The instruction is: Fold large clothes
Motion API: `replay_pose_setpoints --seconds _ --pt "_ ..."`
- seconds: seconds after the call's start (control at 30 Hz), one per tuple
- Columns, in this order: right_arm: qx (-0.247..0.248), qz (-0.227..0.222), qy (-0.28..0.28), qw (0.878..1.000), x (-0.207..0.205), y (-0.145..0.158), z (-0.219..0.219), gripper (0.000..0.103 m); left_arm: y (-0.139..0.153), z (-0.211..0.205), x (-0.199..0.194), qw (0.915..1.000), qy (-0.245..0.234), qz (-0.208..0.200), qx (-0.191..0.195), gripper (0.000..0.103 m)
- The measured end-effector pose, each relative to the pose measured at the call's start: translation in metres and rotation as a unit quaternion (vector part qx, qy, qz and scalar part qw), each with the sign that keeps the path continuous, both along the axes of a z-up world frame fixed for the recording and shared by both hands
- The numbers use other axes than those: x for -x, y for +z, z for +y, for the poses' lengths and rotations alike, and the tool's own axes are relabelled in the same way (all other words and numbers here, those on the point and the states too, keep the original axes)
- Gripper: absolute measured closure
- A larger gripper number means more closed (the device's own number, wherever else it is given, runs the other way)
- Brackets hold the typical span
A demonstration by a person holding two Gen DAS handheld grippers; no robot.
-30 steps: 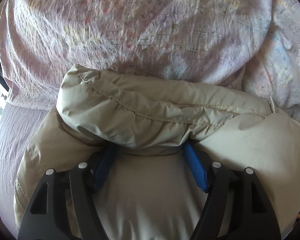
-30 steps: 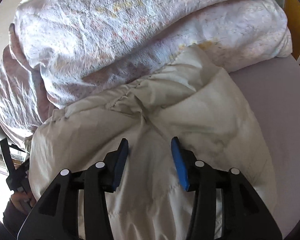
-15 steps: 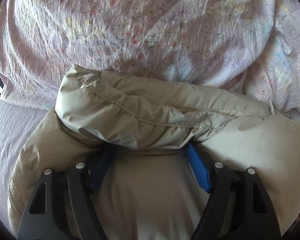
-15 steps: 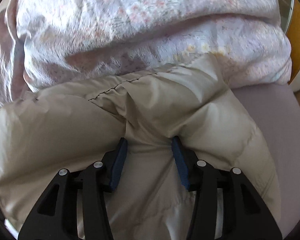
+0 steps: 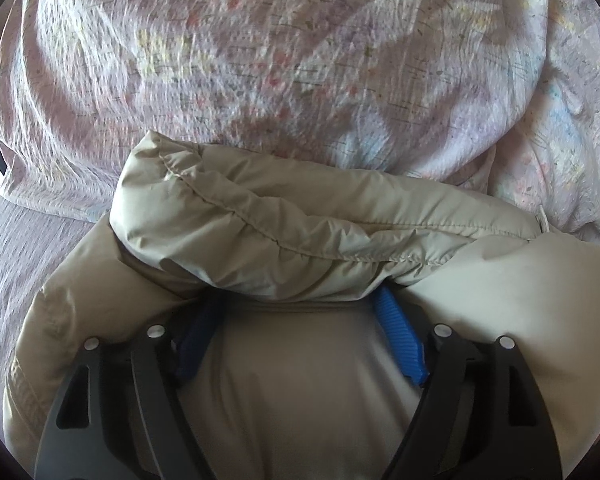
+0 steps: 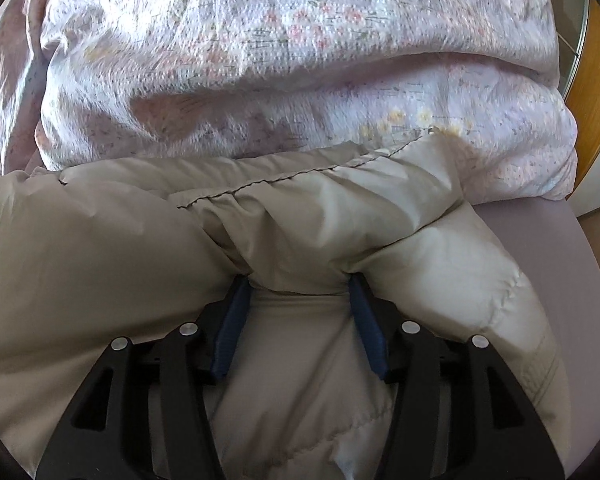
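Observation:
A beige padded jacket (image 5: 300, 224) lies on the bed, its thick folded edge bulging over the fingertips of both grippers. In the left wrist view my left gripper (image 5: 300, 300) stands wide open, blue pads (image 5: 400, 344) on either side of the jacket's fabric, tips hidden under the fold. In the right wrist view the jacket (image 6: 100, 248) fills the lower frame. My right gripper (image 6: 300, 280) is open too, its pads (image 6: 366, 332) flanking a bunched ridge of fabric, tips hidden beneath it.
A crumpled floral duvet (image 5: 280, 60) is piled just behind the jacket and also fills the top of the right wrist view (image 6: 300, 40). A mauve bedsheet (image 6: 552, 264) shows at the right. A wooden edge (image 6: 596, 68) stands at the far right.
Both grippers have pushed forward under the jacket's folded edge toward the duvet. The right gripper moved most, its pad tips now buried in fabric. The jaws' widths are unchanged.

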State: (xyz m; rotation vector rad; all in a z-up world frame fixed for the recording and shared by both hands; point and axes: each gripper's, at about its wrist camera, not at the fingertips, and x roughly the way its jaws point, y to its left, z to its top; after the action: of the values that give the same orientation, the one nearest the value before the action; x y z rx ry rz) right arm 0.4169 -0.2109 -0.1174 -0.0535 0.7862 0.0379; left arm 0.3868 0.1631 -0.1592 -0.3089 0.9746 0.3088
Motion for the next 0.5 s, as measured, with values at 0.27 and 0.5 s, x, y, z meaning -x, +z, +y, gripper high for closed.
replay_pose_setpoints --seconds 0.27,0.5 --pt "0.002 -0.018 0.001 1.0 0.003 -0.011 0.004 0.047 -0.01 -0.004 0.008 0.9999 0.004 -0.015 -0.006 0.025" --pt "0.007 -0.013 0.002 1.0 0.007 -0.01 0.0 0.047 -0.012 -0.007 0.012 1.0 -0.002 0.007 -0.006 0.025"
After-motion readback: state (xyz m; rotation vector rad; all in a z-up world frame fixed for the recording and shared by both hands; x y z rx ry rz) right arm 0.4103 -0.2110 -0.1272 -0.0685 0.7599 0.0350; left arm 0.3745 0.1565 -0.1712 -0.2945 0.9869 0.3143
